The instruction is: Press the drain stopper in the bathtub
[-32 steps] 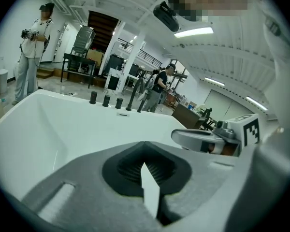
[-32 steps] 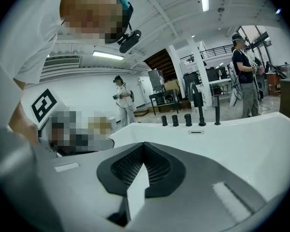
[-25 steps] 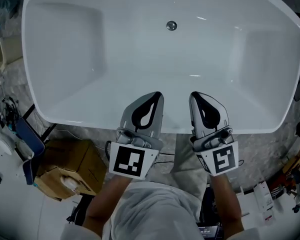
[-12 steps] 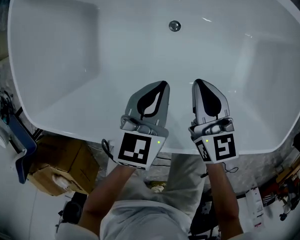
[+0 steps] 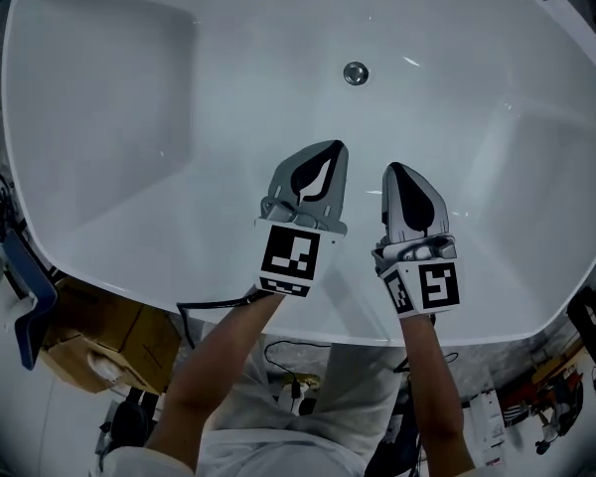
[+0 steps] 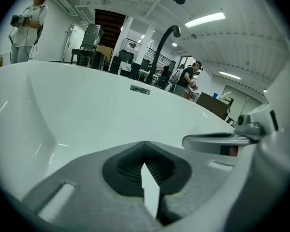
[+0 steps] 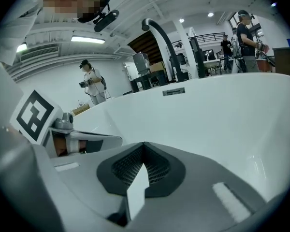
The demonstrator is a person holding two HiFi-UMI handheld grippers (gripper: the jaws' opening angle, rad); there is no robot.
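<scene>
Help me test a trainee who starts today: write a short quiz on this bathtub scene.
1. True or false: the left gripper is touching the drain stopper.
2. Where is the drain stopper? A) low in the bathtub, ahead of both grippers; B) directly under the right gripper; C) up on the bathtub's rim.
3. Fill in: the jaws of the left gripper and the right gripper are both ___, with nothing between them.

Key: 1 false; 2 A; 3 shut.
</scene>
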